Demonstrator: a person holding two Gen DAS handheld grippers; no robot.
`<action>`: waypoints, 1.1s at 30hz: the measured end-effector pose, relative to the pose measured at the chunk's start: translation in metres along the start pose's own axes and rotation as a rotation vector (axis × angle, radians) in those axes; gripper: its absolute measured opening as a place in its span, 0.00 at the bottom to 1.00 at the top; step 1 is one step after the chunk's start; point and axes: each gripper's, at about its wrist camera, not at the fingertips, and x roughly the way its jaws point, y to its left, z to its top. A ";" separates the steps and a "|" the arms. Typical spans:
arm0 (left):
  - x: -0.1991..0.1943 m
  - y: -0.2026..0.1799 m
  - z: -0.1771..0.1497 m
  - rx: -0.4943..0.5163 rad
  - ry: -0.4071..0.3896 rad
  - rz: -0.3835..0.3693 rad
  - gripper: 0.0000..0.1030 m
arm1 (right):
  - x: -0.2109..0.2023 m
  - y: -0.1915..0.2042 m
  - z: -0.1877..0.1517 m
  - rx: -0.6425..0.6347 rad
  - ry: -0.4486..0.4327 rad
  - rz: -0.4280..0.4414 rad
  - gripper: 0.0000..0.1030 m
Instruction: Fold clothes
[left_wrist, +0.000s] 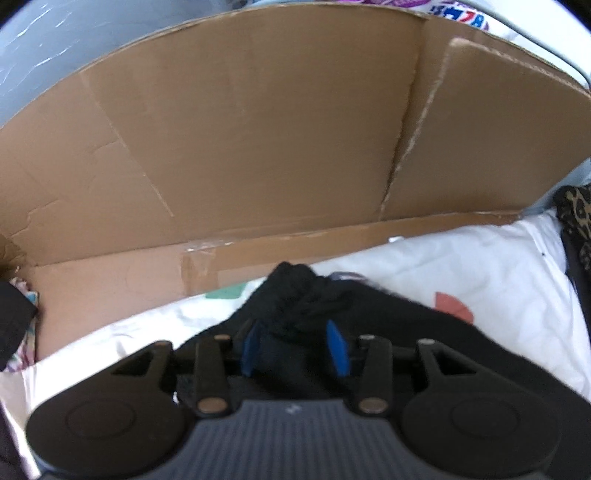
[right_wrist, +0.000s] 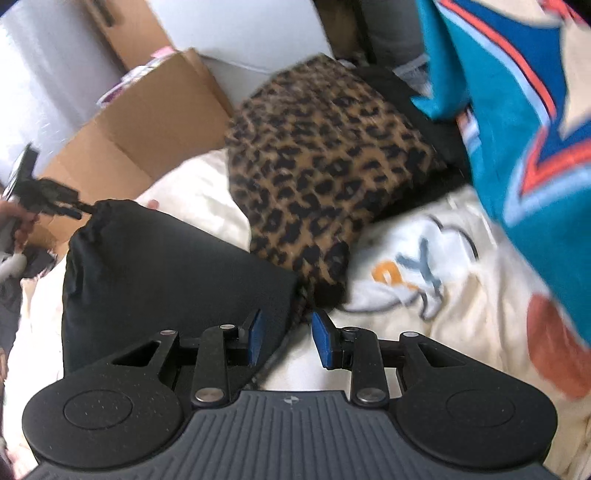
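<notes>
Left wrist view: left gripper (left_wrist: 295, 345) w/ blue pads sits at lower centre of frame, jaws part-open, a bunched-up bit of the black cloth garment (left_wrist: 388, 317) between them. Pads (left_wrist: 337, 345) look to be pressing the bunch from both sides, so it has hold of the fabric; blur makes contact on the left pad less sure. Garment runs from centre to lower right of frame, lying on a white bed sheet w/ coloured shapes (left_wrist: 461, 266). Behind it, filling the upper half, a big flattened brown cardboard sheet (left_wrist: 258, 147) stands up w/ a crease and torn edge right of centre. Leopard-print fabric just shows at far right edge.

Right wrist view: right gripper (right_wrist: 286, 338) at lower centre, jaws part-open. The garment's (right_wrist: 166, 266) right edge runs diagonally up between the pads; left pad (right_wrist: 255, 336) lies over the black cloth, right pad is over the pale sheet (right_wrist: 424, 325). Can't tell if the pads actually pinch the edge. Garment fills the lower left, a smooth dark slab; its far top corner, at mid left of frame, is gathered and pinched by the left gripper (right_wrist: 86, 208), seen small there. Leopard-print fleece bundle (right_wrist: 325, 158) sits in upper centre, touching the garment's upper right side. A teal, blue and orange printed fabric (right_wrist: 517, 110) hangs down the right side, blurred. Brown cardboard box (right_wrist: 147, 122) upper left.
</notes>
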 end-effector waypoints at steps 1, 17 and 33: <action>0.001 0.003 -0.002 0.001 -0.004 -0.010 0.44 | 0.001 -0.002 0.000 0.006 0.005 -0.003 0.35; 0.052 0.004 -0.012 0.082 -0.014 0.077 0.63 | 0.009 -0.004 0.004 0.002 0.031 -0.004 0.35; 0.059 0.017 -0.009 0.034 0.015 0.098 0.64 | 0.019 -0.004 -0.005 0.056 0.055 0.066 0.35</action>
